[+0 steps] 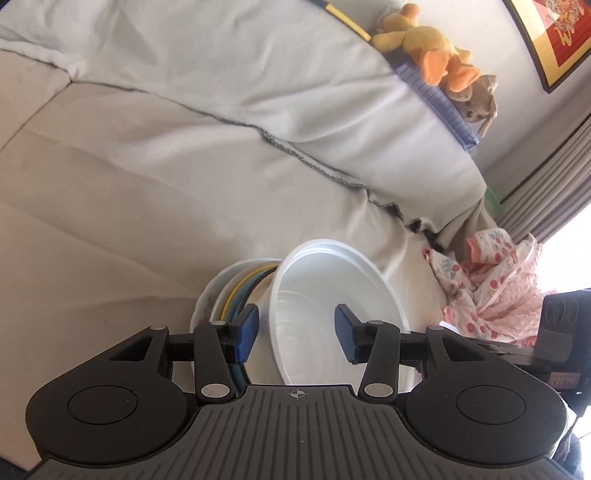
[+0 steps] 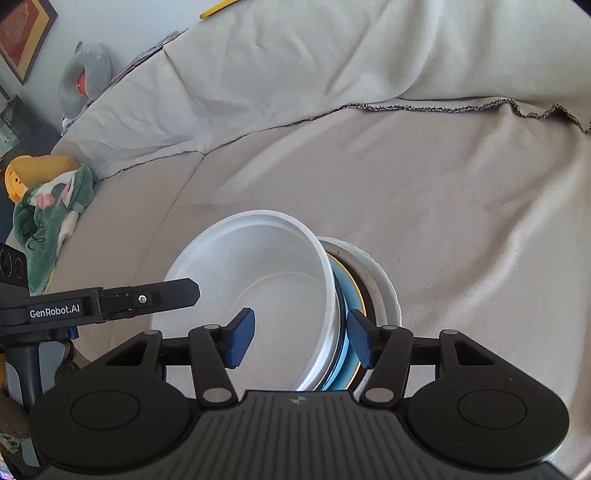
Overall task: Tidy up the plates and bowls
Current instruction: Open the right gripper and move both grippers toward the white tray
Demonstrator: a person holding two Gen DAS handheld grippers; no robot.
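Only readable writing: "GenRobot.AI" (image 2: 54, 312), white on black, on the side of the L gripper (image 1: 295, 332) where it is showing at the left of the R wrist view. A framed pic (image 1: 554, 33) is hanging on the wall w/ red and gold marks, too blurred to read.

Counts: 1 white bowl (image 1: 314, 295), sitting on a stack of plates (image 1: 221, 295) on the sofa (image 1: 147, 184). The plate rims are peeking out from under the bowl: one white w/ a faint flower print, one yellow-edged, one blue and a dark one. The exact no. I can't tell. 2 grippers, each w/ 2 blue pads. 2 plush toys on the sofa back in the L view, one yellow-orange (image 1: 417, 40) and one brown (image 1: 480, 99). 1 pink dotted cloth (image 1: 495, 288) is lying near the bowl. In the R view, 1 grey neck pillow (image 2: 86, 77) and 1 yellow doll (image 2: 22, 177) wrapped in a green cloth (image 2: 55, 210).

L gripper is standing astride the bowl wall, one pad inside the bowl and the other outside over the plate rims, jaws about half apart. Whether the pads are pressing, I can't tell. R gripper (image 2: 303, 339) is sitting the same way on the opposite side, one pad inside the bowl, the other just beside the blue plate edge. Can't tell if it is gripping either.
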